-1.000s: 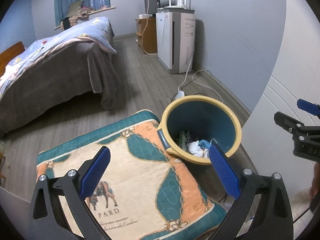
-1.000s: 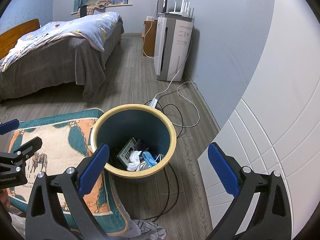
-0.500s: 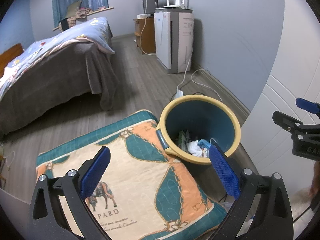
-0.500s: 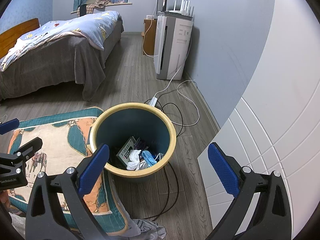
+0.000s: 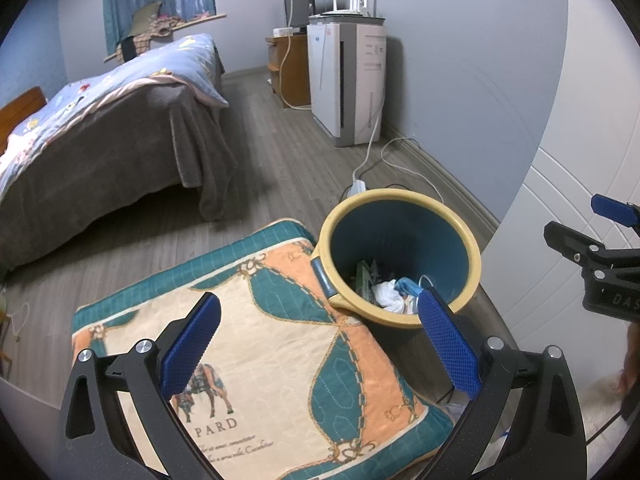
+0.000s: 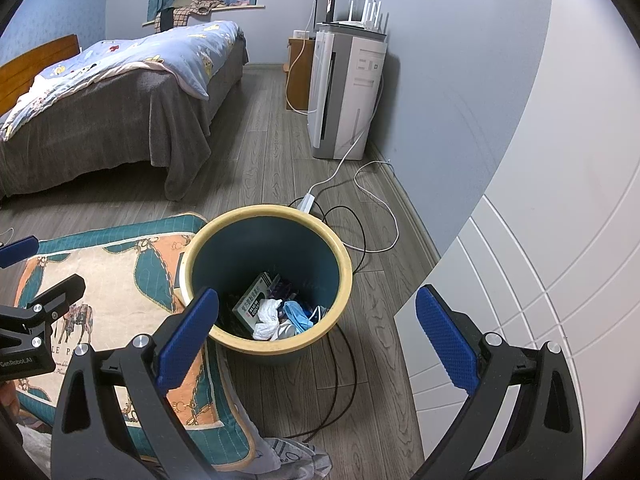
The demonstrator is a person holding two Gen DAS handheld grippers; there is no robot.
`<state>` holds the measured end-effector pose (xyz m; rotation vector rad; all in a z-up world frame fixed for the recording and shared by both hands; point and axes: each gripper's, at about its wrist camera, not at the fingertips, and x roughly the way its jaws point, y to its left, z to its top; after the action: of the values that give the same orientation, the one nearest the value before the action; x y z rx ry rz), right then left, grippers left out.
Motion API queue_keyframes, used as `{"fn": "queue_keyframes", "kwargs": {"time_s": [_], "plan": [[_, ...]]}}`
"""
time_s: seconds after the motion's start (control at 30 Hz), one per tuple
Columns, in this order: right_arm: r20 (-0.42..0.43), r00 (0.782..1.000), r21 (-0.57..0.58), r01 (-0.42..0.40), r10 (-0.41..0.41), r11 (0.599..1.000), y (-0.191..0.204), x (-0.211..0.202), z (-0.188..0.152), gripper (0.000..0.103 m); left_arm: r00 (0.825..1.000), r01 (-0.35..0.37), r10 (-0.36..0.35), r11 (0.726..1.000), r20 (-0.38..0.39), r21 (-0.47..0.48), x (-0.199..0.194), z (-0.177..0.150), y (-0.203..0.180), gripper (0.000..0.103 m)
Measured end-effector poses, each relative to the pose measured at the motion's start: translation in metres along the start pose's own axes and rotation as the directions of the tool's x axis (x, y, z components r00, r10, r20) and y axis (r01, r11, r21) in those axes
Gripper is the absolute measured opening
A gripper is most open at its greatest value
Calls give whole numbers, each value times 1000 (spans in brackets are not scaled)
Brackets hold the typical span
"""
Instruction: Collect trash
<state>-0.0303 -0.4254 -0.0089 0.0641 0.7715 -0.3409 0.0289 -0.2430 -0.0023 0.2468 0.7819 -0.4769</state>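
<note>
A round trash bin with a yellow rim and teal inside stands on the wood floor; it also shows in the right wrist view. Inside lie a green box, crumpled white paper and a blue face mask. My left gripper is open and empty above a patterned cushion, left of the bin. My right gripper is open and empty, just above the bin's near rim. Each gripper also shows at the edge of the other's view.
A bed with a blue quilt stands at the back left. A white air purifier stands by the wall, with white and black cables on the floor behind the bin. A white panelled door is on the right.
Both grippers have shifted only slightly; the bin and its contents sit as before. Both jaws stay open.
</note>
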Motion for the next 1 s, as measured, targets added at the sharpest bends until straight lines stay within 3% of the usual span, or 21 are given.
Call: {"fn": "queue_keyframes", "kwargs": {"time_s": [1.0], "plan": [[-8, 1000, 0, -1, 1, 1000, -1, 2, -1, 97, 1000, 5, -5, 1000, -10, 22, 3, -2, 2, 98]]}}
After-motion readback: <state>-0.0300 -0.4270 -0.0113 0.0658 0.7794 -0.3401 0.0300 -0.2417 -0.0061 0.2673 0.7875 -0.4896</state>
